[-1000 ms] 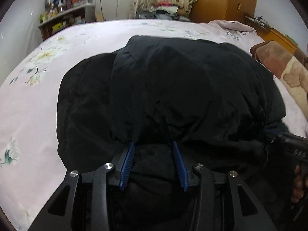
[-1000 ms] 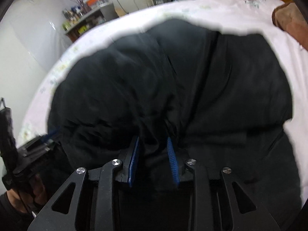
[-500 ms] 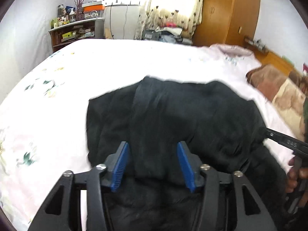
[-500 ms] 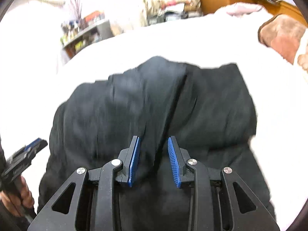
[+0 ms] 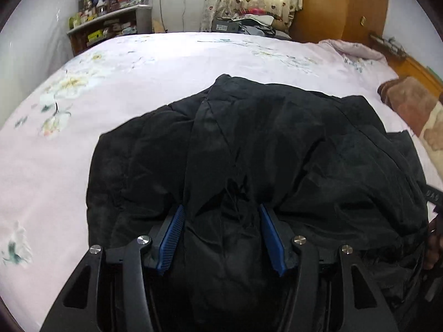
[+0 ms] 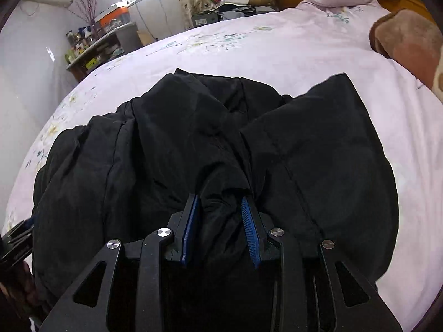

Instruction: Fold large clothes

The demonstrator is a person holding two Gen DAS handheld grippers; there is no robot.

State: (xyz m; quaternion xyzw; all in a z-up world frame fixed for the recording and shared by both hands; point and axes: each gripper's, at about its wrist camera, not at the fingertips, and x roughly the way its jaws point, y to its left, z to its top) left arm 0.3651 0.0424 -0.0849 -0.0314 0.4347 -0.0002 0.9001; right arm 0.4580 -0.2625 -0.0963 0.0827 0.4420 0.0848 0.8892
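A large black padded jacket lies bunched on a pale pink floral bed sheet. My left gripper is at the jacket's near edge. Its jaws are opening, and a thick fold of black fabric still fills the gap and touches both blue pads. My right gripper is shut on a narrower gathered fold of the same jacket, with creases running into its pads. Each gripper shows at the edge of the other's view, held by a hand.
A brown patterned blanket lies at the bed's right side. A cluttered shelf stands beyond the far left corner and a wooden wardrobe at the far right. Bare sheet stretches beyond and left of the jacket.
Both grippers have pulled back with the jacket, so more bed sheet shows beyond it. The left jaws stand wider apart than a second ago. The right jaws look the same.
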